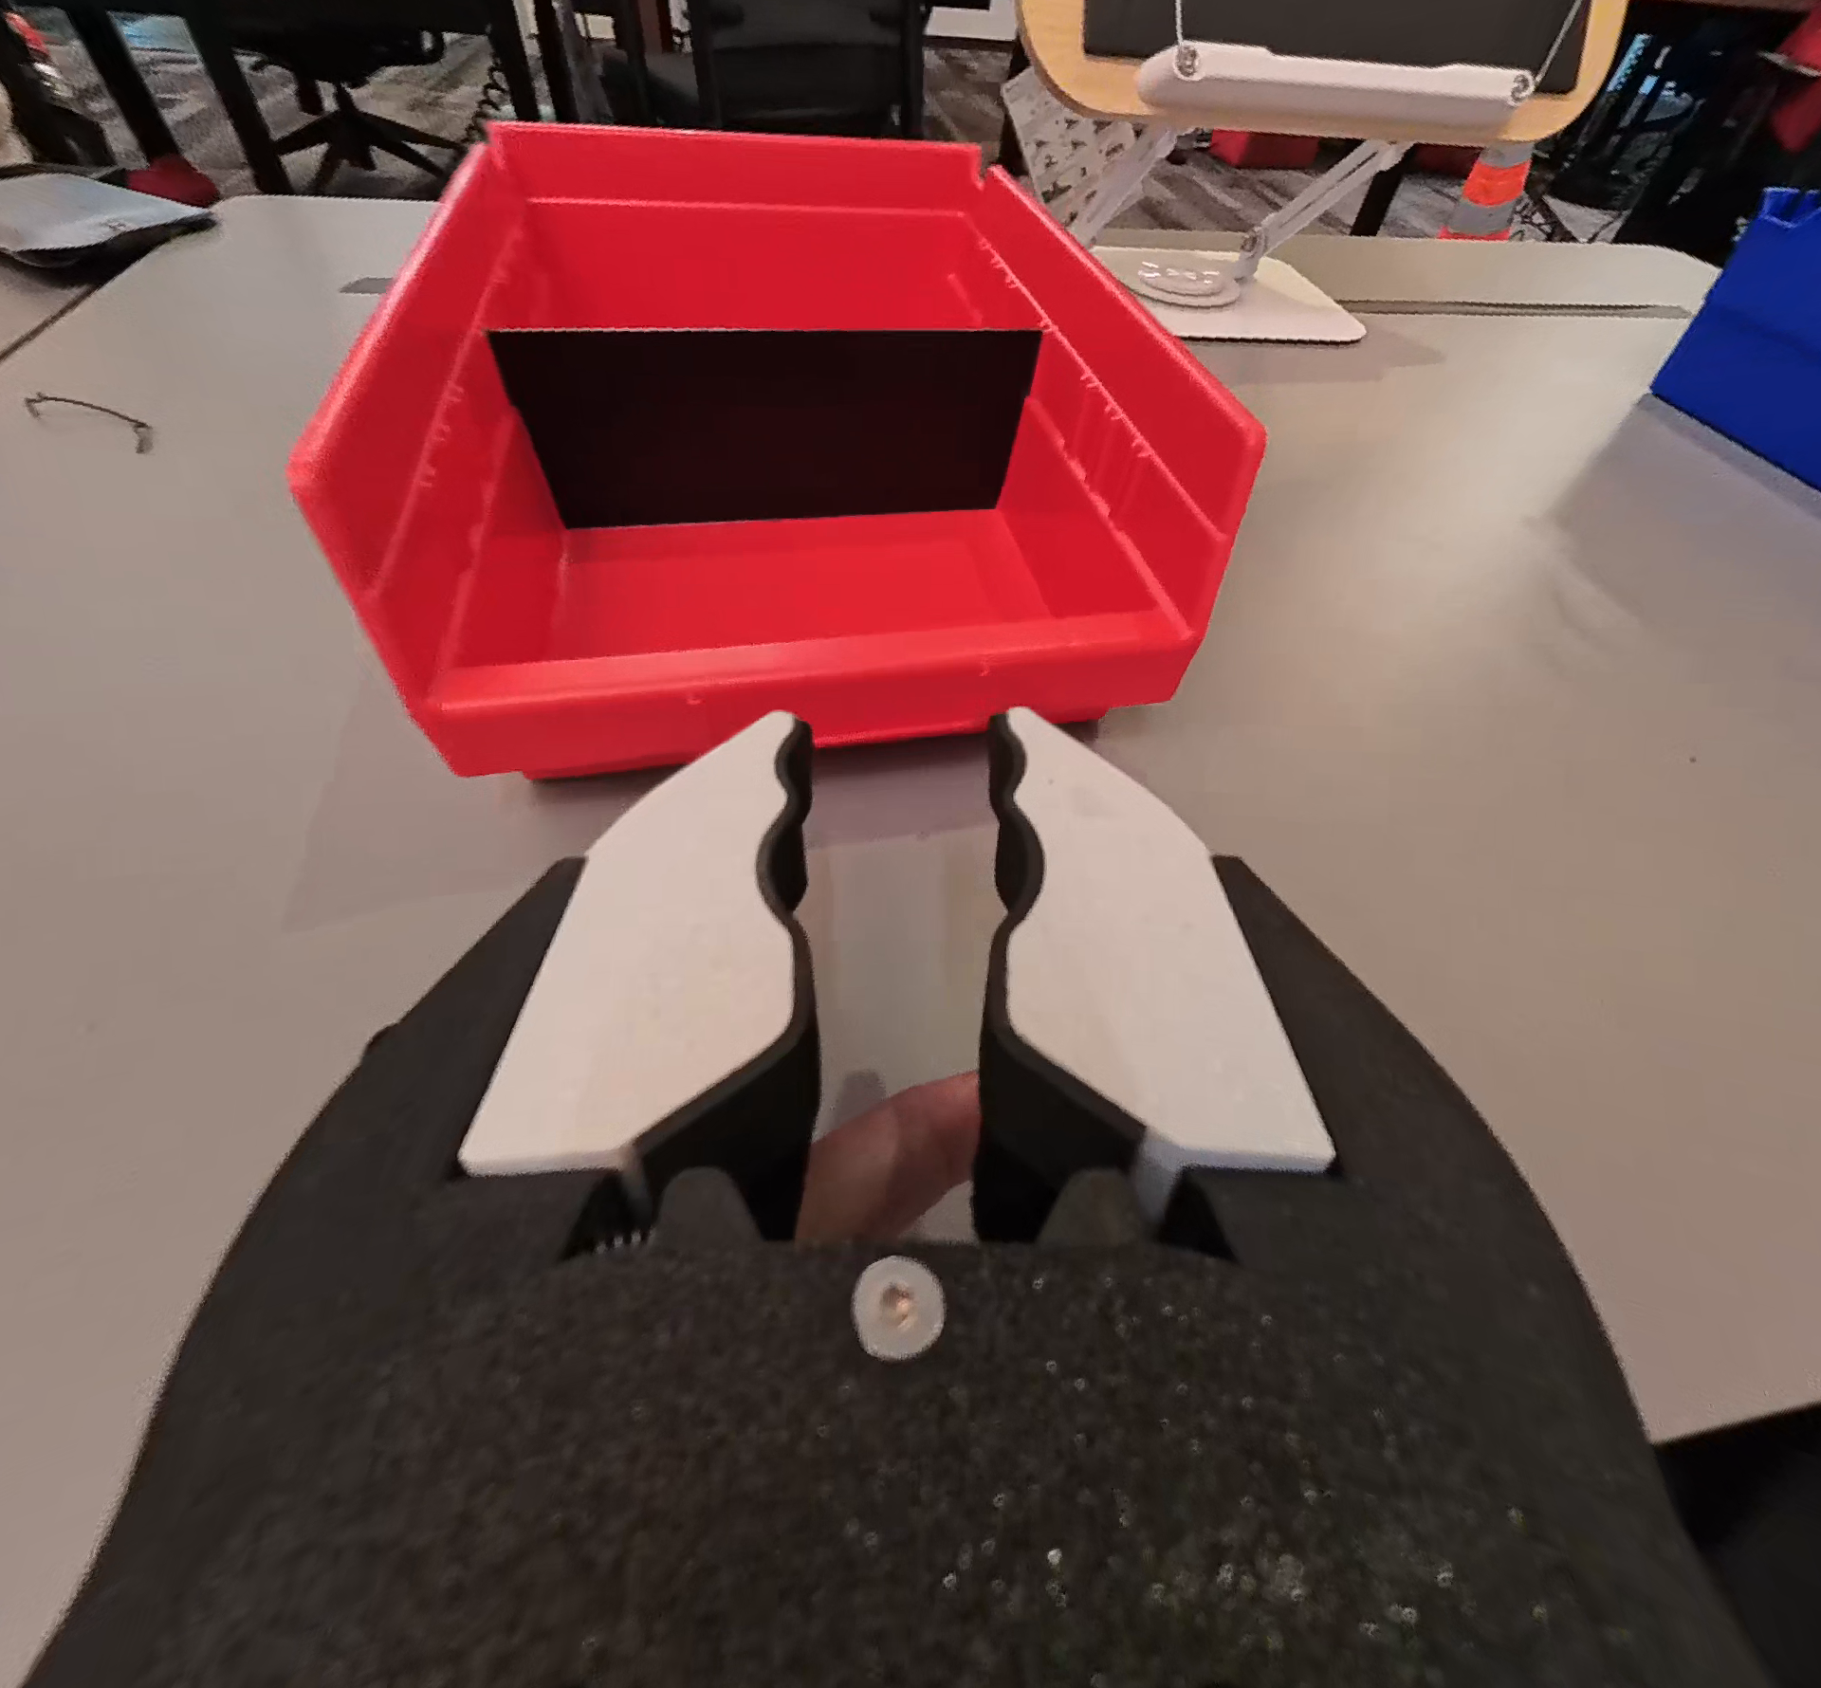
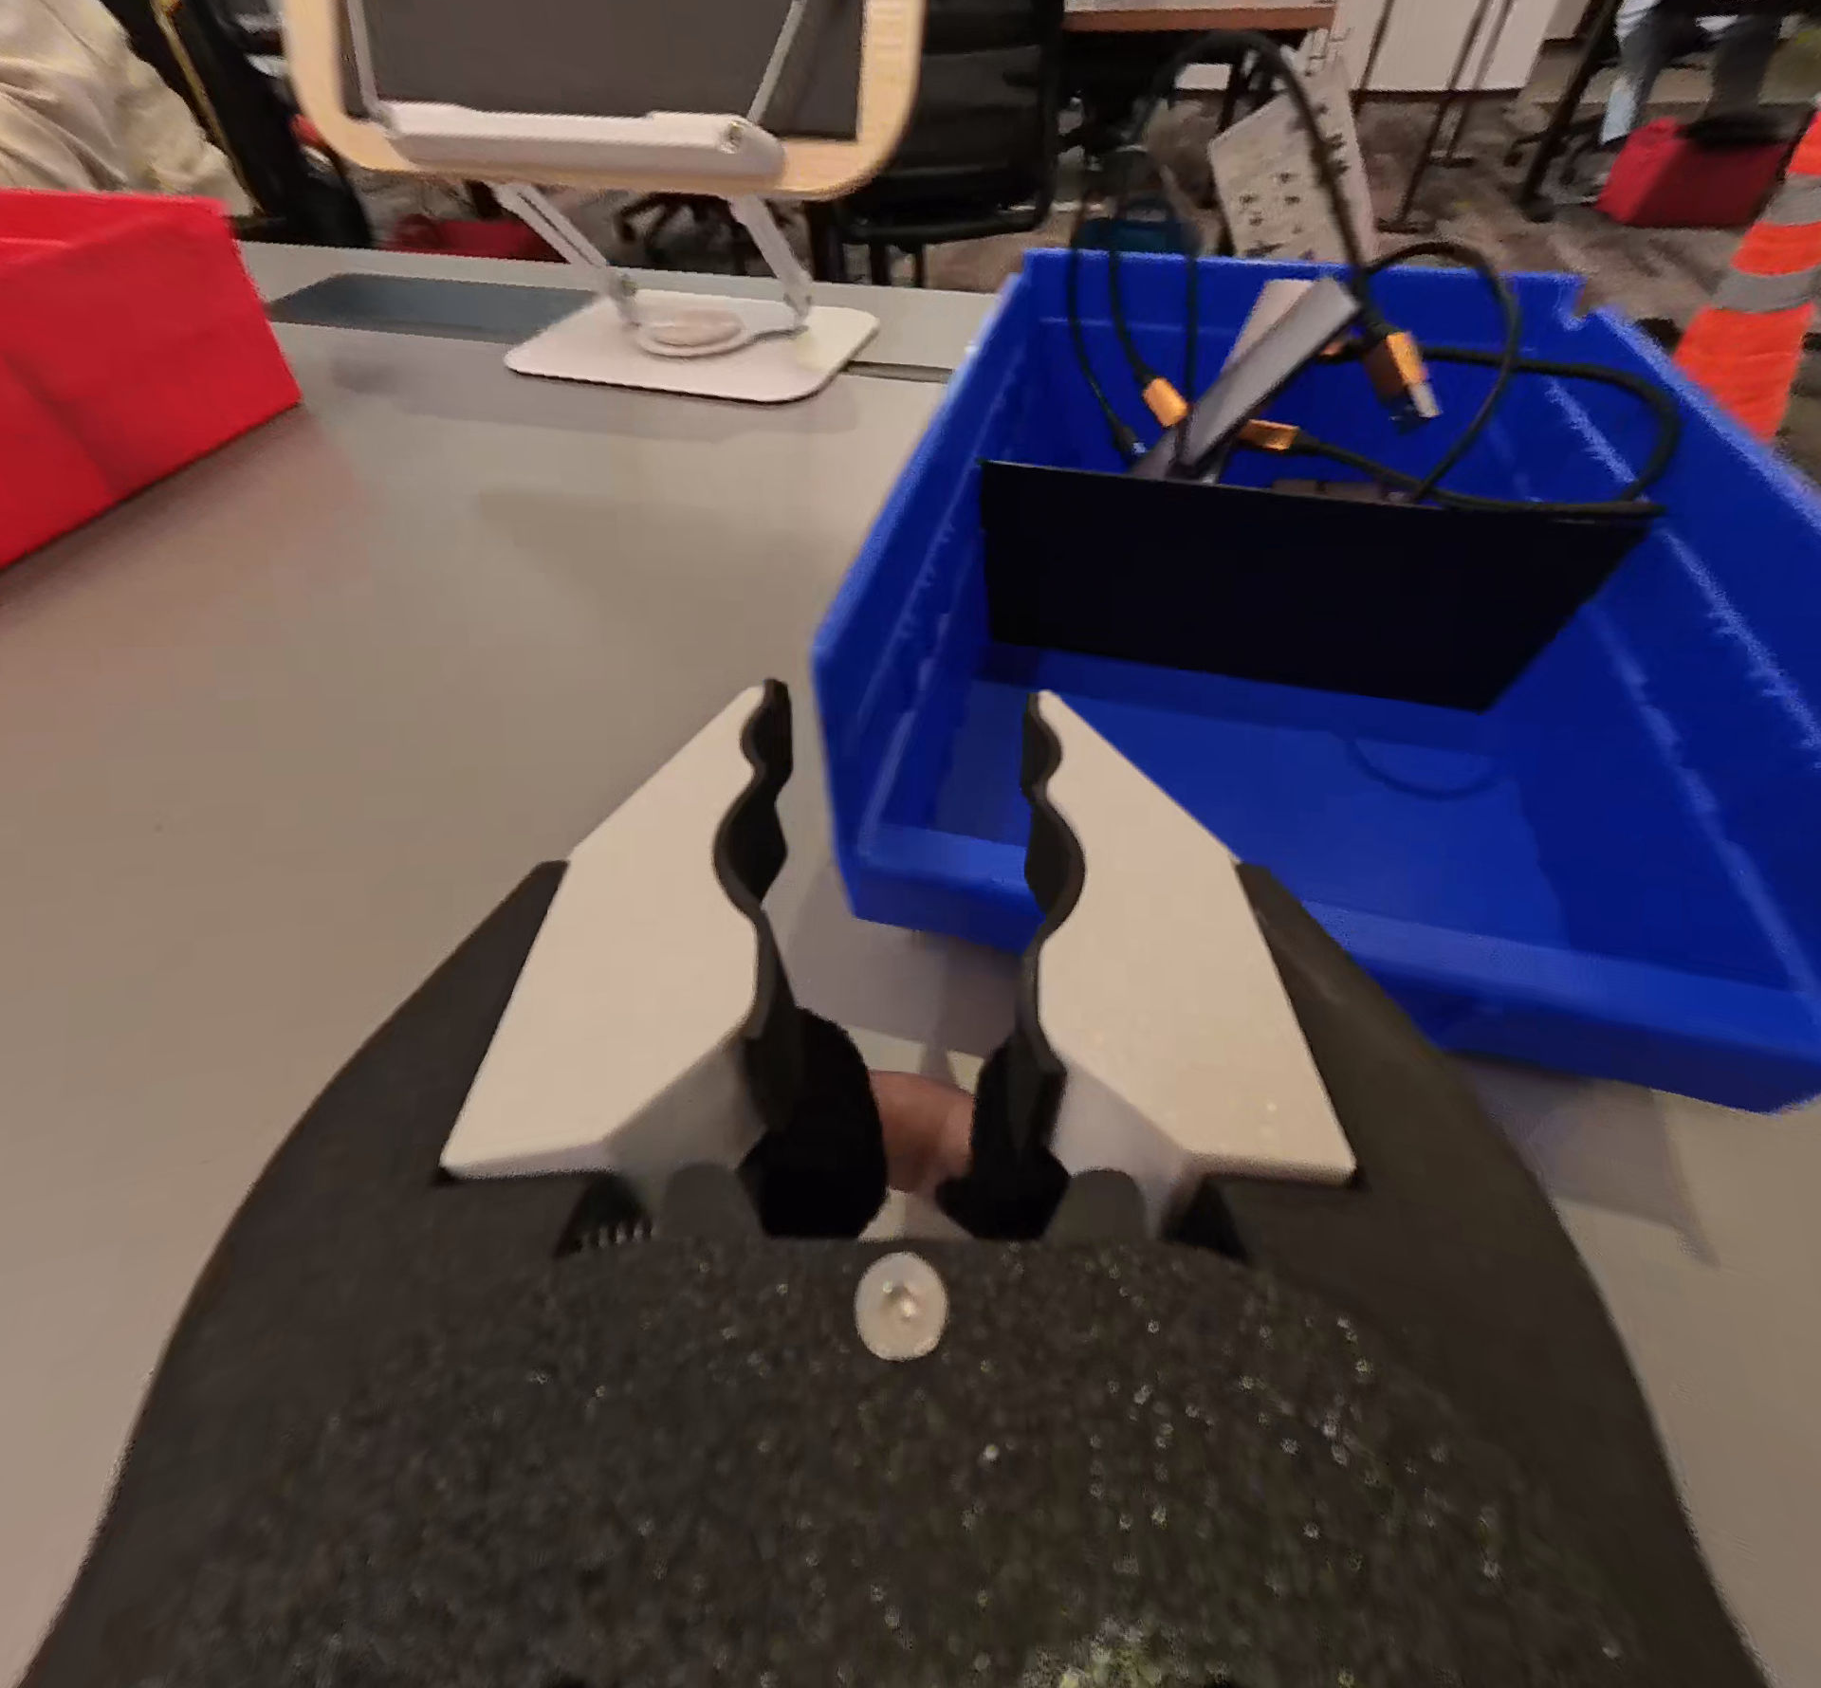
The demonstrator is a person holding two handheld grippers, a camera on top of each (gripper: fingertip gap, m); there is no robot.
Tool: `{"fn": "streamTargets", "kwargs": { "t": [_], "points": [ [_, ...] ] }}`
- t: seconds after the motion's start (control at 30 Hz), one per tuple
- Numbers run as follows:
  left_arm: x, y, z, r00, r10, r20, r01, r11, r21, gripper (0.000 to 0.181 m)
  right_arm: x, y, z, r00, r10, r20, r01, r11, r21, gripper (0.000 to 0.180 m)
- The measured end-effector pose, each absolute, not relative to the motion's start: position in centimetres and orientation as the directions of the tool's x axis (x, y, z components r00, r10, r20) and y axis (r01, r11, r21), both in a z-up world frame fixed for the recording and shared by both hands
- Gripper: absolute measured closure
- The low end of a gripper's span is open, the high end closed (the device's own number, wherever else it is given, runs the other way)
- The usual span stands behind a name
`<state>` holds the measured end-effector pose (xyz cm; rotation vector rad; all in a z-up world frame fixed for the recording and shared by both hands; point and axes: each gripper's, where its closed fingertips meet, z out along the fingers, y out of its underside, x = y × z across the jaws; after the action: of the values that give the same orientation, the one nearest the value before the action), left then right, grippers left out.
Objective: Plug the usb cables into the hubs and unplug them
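Observation:
A grey USB hub (image 2: pixel 1256 370) leans upright in the back compartment of a blue bin (image 2: pixel 1281 852), behind a black divider (image 2: pixel 1271 596). Black cables with orange plugs (image 2: pixel 1399 365) are tangled around it. My right gripper (image 2: pixel 907 715) is open and empty just in front of the blue bin's near left corner. A red bin (image 1: pixel 788 685) with a black divider (image 1: pixel 764 424) stands on the grey table (image 1: pixel 1478 655); its front compartment holds nothing and the back one is hidden. My left gripper (image 1: pixel 899 734) is open and empty just before its front wall.
A tablet stand with a wooden frame (image 1: pixel 1261 291) stands behind the bins; it also shows in the right wrist view (image 2: pixel 690 340). The blue bin's edge (image 1: pixel 1754 360) shows at the right of the left wrist view, the red bin (image 2: pixel 118 350) at the left of the right one. A small wire (image 1: pixel 89 414) lies far left. The tips of one gripper are about 55 cm away from the tips of the other.

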<state>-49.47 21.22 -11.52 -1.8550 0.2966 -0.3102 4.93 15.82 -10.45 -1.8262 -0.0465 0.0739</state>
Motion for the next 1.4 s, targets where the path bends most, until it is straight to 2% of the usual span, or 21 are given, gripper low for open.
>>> {"fn": "streamTargets", "kwargs": {
  "t": [0.1, 0.13, 0.23, 0.3, 0.37, 0.53, 0.63, 0.7, 0.8, 0.87, 0.93, 1.0, 1.03, 1.13, 1.23, 1.4],
  "points": [
    [-47.9, 21.8, -11.7, 0.919, -0.392, 0.052, -0.072, -0.296, -0.952, 0.147, 1.9, 17.0, -11.6, 0.991, 0.114, -0.065, -0.028, -0.299, -0.954, 0.134],
    [-47.2, 21.9, -11.8, 0.912, -0.407, 0.050, -0.081, -0.300, -0.951, 0.147, 1.2, 17.6, -12.0, 0.993, 0.100, -0.061, -0.027, -0.316, -0.948, 0.126],
    [-44.6, 21.7, -11.5, 0.887, -0.460, 0.047, -0.104, -0.298, -0.949, 0.147, -2.1, 18.4, -11.9, 0.982, 0.167, -0.082, -0.025, -0.319, -0.948, 0.122],
    [-41.7, 20.4, -10.3, 0.850, -0.519, 0.091, -0.066, -0.276, -0.959, 0.148, -4.4, 18.0, -11.7, 0.963, 0.251, -0.097, -0.012, -0.318, -0.948, 0.133],
    [-37.7, 18.8, -9.6, 0.800, -0.590, 0.110, -0.067, -0.269, -0.961, 0.149, -4.9, 17.2, -10.7, 0.959, 0.268, -0.097, -0.018, -0.284, -0.959, 0.134],
    [-23.1, 14.9, -8.1, 0.588, -0.809, 0.013, -0.193, -0.156, -0.969, 0.149, 1.6, 14.0, -8.0, 0.995, 0.036, -0.096, -0.090, -0.156, -0.984, 0.134],
    [-13.5, 12.5, -8.0, 0.421, -0.902, 0.095, -0.194, -0.192, -0.962, 0.147, 7.4, 11.6, -7.2, 0.967, -0.128, -0.219, -0.231, -0.081, -0.970, 0.134],
    [-8.9, 13.2, -9.0, 0.433, -0.896, 0.097, -0.247, -0.221, -0.943, 0.147, 11.6, 10.4, -7.0, 0.924, -0.236, -0.301, -0.312, -0.010, -0.950, 0.139],
    [-5.2, 16.5, -10.6, 0.550, -0.830, 0.094, -0.259, -0.276, -0.925, 0.146, 15.5, 9.9, -9.8, 0.896, -0.358, -0.261, -0.310, -0.085, -0.947, 0.149],
    [-3.8, 18.3, -11.4, 0.591, -0.800, 0.105, -0.246, -0.302, -0.921, 0.155, 15.4, 10.7, -10.8, 0.913, -0.338, -0.229, -0.288, -0.137, -0.948, 0.147],
    [-2.9, 19.5, -12.3, 0.614, -0.782, 0.106, -0.255, -0.323, -0.911, 0.155, 15.1, 11.6, -11.8, 0.928, -0.344, -0.145, -0.229, -0.219, -0.949, 0.159],
    [-2.3, 20.6, -12.9, 0.642, -0.761, 0.099, -0.252, -0.332, -0.909, 0.163, 14.7, 12.6, -12.8, 0.933, -0.349, -0.085, -0.189, -0.275, -0.943, 0.173],
    [-2.3, 21.2, -12.9, 0.662, -0.745, 0.081, -0.251, -0.322, -0.913, 0.172, 14.9, 12.9, -12.8, 0.924, -0.374, -0.087, -0.195, -0.262, -0.945, 0.174],
    [-2.7, 22.3, -12.6, 0.715, -0.699, 0.014, -0.256, -0.280, -0.925, 0.175, 14.6, 13.7, -12.1, 0.924, -0.381, -0.039, -0.146, -0.257, -0.955, 0.176],
    [-3.7, 22.2, -10.9, 0.737, -0.676, 0.025, -0.192, -0.244, -0.951, 0.175, 13.7, 14.0, -10.4, 0.917, -0.399, -0.002, -0.092, -0.206, -0.974, 0.177],
    [-9.2, 22.7, -8.0, 0.791, -0.610, 0.046, -0.119, -0.227, -0.966, 0.176, 8.1, 15.5, -8.4, 0.941, -0.322, -0.105, -0.155, -0.135, -0.979, 0.177]
  ]
}}
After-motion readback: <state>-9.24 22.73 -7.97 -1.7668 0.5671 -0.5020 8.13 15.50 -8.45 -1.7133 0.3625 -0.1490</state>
